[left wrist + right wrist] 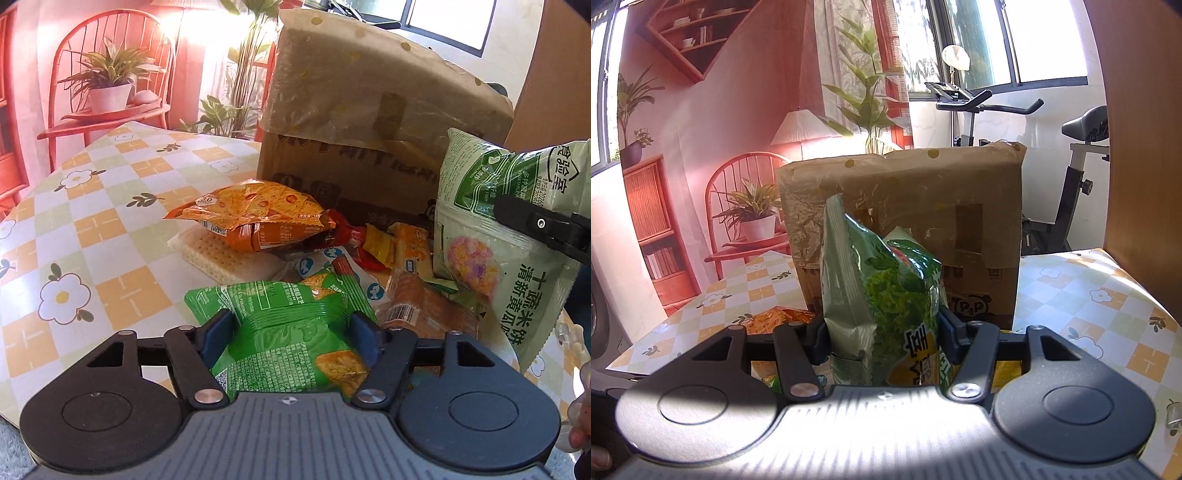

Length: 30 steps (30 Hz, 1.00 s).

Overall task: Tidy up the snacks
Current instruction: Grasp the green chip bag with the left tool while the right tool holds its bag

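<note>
Crinkled green foil packet (291, 332) is bulging inside the clamped left gripper (291, 334); at two o'clock, the right gripper (882, 334) is pinching a glossy pale-green pouch (882, 295).

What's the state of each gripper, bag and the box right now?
left gripper: shut on bright green snack bag
right gripper: shut on pale green rice cracker bag, held upright off the table
orange chip bag: sealed, lying on a white cracker pack
cardboard box: flap raised, standing behind the snack pile
</note>
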Each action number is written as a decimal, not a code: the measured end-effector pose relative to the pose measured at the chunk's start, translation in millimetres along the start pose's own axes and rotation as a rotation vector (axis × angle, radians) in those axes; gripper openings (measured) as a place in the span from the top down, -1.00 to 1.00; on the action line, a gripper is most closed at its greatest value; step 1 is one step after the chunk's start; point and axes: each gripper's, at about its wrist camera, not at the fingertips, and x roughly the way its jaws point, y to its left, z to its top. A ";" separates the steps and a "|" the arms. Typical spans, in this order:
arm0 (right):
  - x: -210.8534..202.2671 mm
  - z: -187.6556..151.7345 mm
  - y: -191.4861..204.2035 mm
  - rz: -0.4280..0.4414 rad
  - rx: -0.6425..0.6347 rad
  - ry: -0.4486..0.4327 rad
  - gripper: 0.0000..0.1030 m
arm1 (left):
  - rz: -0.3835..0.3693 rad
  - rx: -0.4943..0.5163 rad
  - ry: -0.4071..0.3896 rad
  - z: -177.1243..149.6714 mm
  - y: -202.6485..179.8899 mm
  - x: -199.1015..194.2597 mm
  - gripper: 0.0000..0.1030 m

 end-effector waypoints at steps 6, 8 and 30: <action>-1.6 0.4 3.0 0.007 -0.012 -0.003 -0.13 | 0.012 0.008 -0.064 5.4 1.7 -13.5 -0.24; -0.9 1.7 5.6 0.006 -0.019 0.000 -0.13 | 0.019 0.018 -0.086 7.9 0.5 -18.2 -0.15; -0.4 2.7 3.9 0.026 -0.040 0.001 -0.13 | 0.131 0.016 0.066 1.9 17.6 22.8 -1.00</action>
